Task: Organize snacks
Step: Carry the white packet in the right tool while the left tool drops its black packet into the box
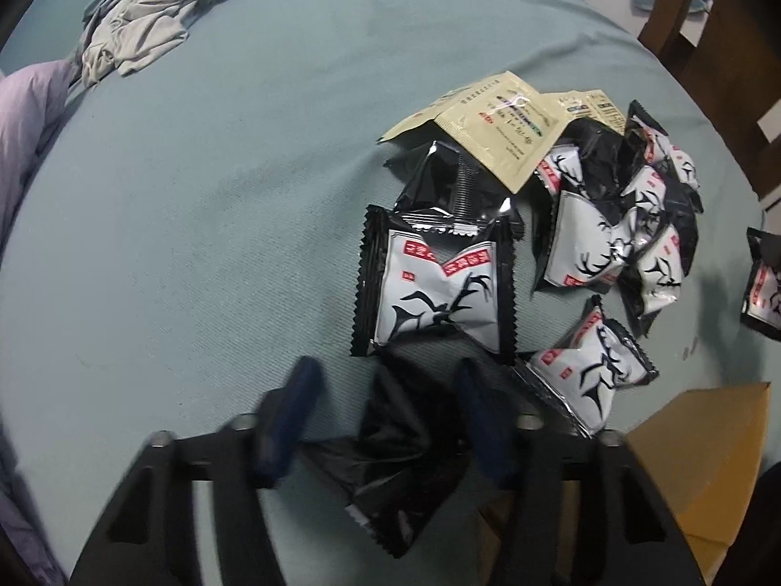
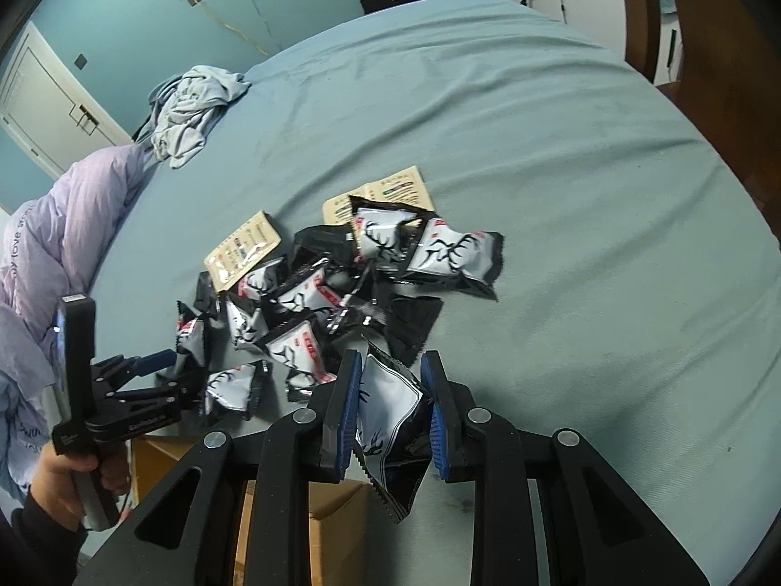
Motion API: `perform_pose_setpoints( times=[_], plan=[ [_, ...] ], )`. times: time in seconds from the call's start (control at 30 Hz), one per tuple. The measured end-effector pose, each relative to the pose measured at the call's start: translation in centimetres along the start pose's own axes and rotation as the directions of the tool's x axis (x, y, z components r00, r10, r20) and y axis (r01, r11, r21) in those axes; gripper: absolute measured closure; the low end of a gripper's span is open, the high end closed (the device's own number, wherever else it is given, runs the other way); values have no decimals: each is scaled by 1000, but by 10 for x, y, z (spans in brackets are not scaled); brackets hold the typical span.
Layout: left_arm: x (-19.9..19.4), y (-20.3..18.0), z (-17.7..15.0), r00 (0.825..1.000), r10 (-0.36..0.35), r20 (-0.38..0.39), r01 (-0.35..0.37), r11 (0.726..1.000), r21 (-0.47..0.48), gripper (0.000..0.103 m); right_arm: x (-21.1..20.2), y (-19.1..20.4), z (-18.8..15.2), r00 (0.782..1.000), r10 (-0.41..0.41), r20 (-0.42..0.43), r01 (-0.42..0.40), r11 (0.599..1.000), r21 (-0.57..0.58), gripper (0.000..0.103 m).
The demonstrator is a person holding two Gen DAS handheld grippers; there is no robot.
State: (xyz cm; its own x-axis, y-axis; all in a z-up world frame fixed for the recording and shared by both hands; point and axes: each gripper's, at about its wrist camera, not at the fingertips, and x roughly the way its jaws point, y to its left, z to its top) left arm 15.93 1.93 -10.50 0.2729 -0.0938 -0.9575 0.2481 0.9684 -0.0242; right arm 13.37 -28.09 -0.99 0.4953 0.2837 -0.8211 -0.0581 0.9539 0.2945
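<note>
Your right claw (image 2: 390, 415) is clamped on a black-and-white deer-print snack packet (image 2: 385, 420), the blue pads pressing its sides so it hangs crumpled between them, above the near edge of the bed (image 2: 585, 195). Held that way it looks ready to go into the cardboard box (image 2: 332, 512) that sits just below and beside the bed edge.

Your left claw (image 1: 385, 420) points steeply down at the near end of the pile, half closed around a black packet (image 1: 405, 454). The right blue finger (image 1: 483, 429) seems to touch the wrapper, but the left one stands a little clear with blur around it, so I would not call this a grip yet.

The rest of the snacks lie in a loose heap (image 2: 312, 303) mid-bed, many overlapping, with a few tan sachets (image 1: 493, 136) at the far side. One large deer packet (image 1: 434, 288) lies flat just beyond your left claw, and a smaller one (image 1: 590, 366) sits just to its right, near the box flap (image 1: 708, 464).

There is plenty of bare sheet left of the pile and beyond it. The crumpled grey cloth (image 1: 141, 24) and the lilac duvet (image 2: 68, 224) are well apart from the work. The tight spot is the bed edge by the box, where both claws come near each other.
</note>
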Motion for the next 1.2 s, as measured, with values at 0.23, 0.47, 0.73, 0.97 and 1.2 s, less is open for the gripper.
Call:
perform_pose_setpoints(
  times=[0.23, 0.47, 0.73, 0.97, 1.2],
  plan=[
    [-11, 22, -10, 998, -56, -3, 55, 991, -119, 94, -20, -4, -18, 999, -29, 41, 28, 999, 17, 80],
    [-38, 29, -20, 996, -67, 67, 77, 984, -159, 103, -53, -12, -50, 993, -44, 105, 40, 998, 41, 80],
    [-91, 27, -28, 979, -63, 195, 99, 979, -177, 103, -75, -3, -80, 990, -49, 130, 48, 999, 11, 80],
    [-140, 20, -42, 946, -96, 310, 151, 976, -160, 103, -92, 11, -93, 978, -14, 209, 29, 997, -66, 80],
    [-181, -4, -66, 906, -184, 380, 229, 970, -76, 103, -92, 22, -106, 982, 8, 191, 13, 994, -107, 80]
  ],
)
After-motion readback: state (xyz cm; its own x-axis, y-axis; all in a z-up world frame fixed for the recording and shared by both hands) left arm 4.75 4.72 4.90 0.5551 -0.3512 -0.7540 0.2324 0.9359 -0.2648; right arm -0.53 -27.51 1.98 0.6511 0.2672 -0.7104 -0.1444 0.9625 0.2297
